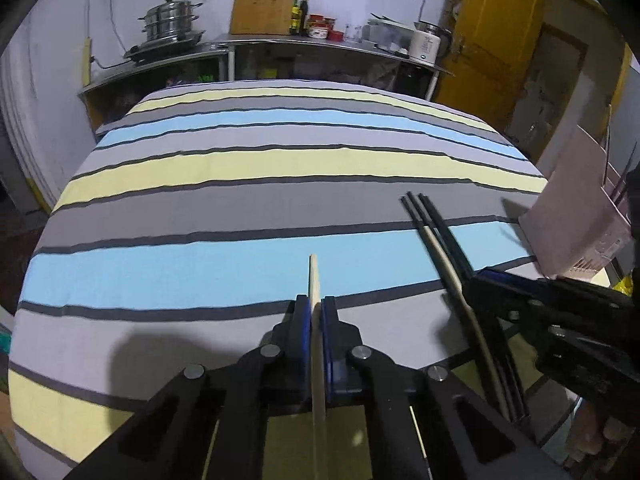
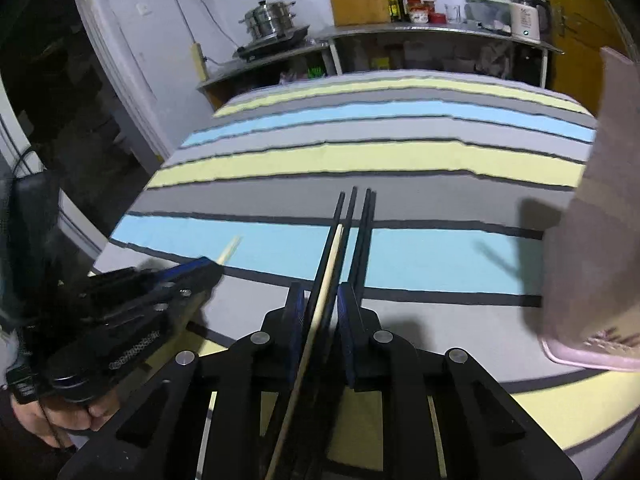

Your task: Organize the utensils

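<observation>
My left gripper (image 1: pixel 316 304) is shut on a single pale wooden chopstick (image 1: pixel 313 276) that sticks forward over the striped tablecloth (image 1: pixel 240 216). My right gripper (image 2: pixel 320 300) is shut on a bundle of black chopsticks (image 2: pixel 366 216) with one pale wooden chopstick (image 2: pixel 332 256) among them. In the left wrist view the bundle (image 1: pixel 432 224) and the right gripper (image 1: pixel 476 280) are at the right. In the right wrist view the left gripper (image 2: pixel 212 268) is at the left, its chopstick tip (image 2: pixel 230 250) poking out. A pink utensil holder (image 1: pixel 576 208) stands at the table's right edge, with several sticks in it.
The pink holder also fills the right side of the right wrist view (image 2: pixel 592 240). Behind the table, a steel counter (image 1: pixel 280 44) carries a steamer pot (image 1: pixel 172 20), a cutting board (image 1: pixel 264 0), bottles and a kettle (image 1: pixel 426 44). A yellow door (image 1: pixel 500 40) is at the back right.
</observation>
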`<state>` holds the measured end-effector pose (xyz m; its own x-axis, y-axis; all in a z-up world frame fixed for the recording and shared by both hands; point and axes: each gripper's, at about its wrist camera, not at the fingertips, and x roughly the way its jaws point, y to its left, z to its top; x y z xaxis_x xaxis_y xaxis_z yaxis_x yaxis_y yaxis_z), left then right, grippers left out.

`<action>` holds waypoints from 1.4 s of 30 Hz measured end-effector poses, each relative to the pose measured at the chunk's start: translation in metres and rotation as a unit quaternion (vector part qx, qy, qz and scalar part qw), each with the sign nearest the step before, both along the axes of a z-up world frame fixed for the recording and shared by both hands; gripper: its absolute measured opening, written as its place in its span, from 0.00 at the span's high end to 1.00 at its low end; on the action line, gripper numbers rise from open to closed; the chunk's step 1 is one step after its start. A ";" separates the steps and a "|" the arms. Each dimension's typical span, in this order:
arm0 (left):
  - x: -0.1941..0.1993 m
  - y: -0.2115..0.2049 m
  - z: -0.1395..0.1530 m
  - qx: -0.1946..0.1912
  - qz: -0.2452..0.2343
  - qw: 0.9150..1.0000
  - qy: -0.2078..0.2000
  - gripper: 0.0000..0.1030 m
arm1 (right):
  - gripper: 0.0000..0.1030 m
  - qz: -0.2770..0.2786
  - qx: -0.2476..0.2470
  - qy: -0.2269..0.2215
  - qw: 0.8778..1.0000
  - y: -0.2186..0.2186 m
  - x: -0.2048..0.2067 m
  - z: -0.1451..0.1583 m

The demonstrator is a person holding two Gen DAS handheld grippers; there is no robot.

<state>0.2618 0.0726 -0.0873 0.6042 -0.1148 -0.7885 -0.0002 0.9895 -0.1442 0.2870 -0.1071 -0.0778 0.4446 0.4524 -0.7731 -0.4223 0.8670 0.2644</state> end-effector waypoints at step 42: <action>0.004 0.016 0.001 -0.036 0.016 0.999 0.004 0.94 | 0.91 -0.034 -0.069 0.004 0.997 0.000 0.043 -0.008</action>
